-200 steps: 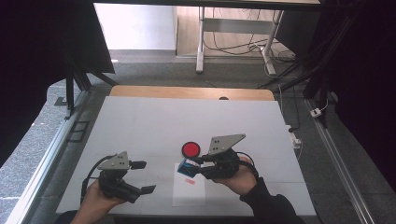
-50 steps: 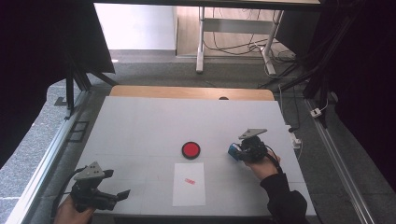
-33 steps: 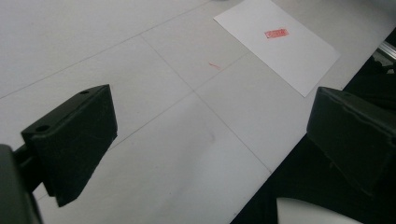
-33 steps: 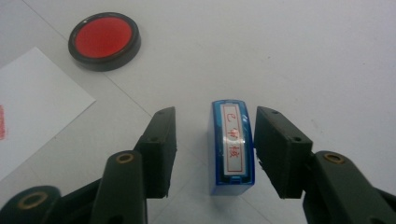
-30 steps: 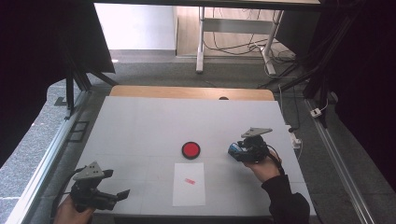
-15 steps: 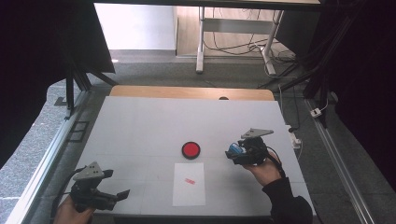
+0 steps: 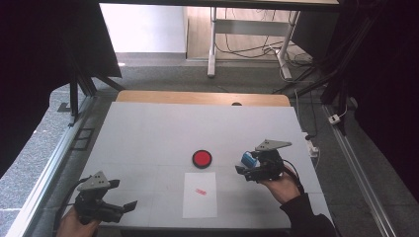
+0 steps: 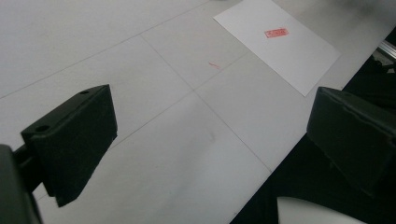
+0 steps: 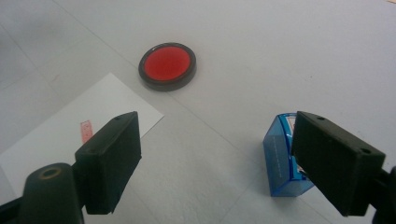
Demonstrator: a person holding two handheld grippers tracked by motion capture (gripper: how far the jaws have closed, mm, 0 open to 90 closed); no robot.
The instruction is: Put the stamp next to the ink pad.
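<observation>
A blue stamp [image 9: 281, 161] stands on the white table [image 7: 148, 133], close against the inner side of my right gripper's right-hand jaw, which hides part of it. My right gripper [image 9: 215, 137] has just been opening; its jaws stand wide and the other jaw is well clear of the blue stamp [image 7: 248, 159]. From above, the right gripper [image 7: 245, 168] sits right of the round red ink pad [image 7: 201, 158]. The ink pad [image 9: 166, 65] lies ahead of the jaws. My left gripper [image 7: 123, 193] rests open at the front left corner, with nothing between its jaws [image 8: 210, 140].
A white sheet of paper [image 7: 199, 194] with a small red stamp mark [image 7: 200, 191] lies in front of the ink pad. The paper [image 8: 280, 44] reaches near the table's front edge. A wooden strip borders the far edge.
My right gripper has shifted a little left toward the ink pad and its jaws have spread apart off the blue stamp. My left gripper has stayed put.
</observation>
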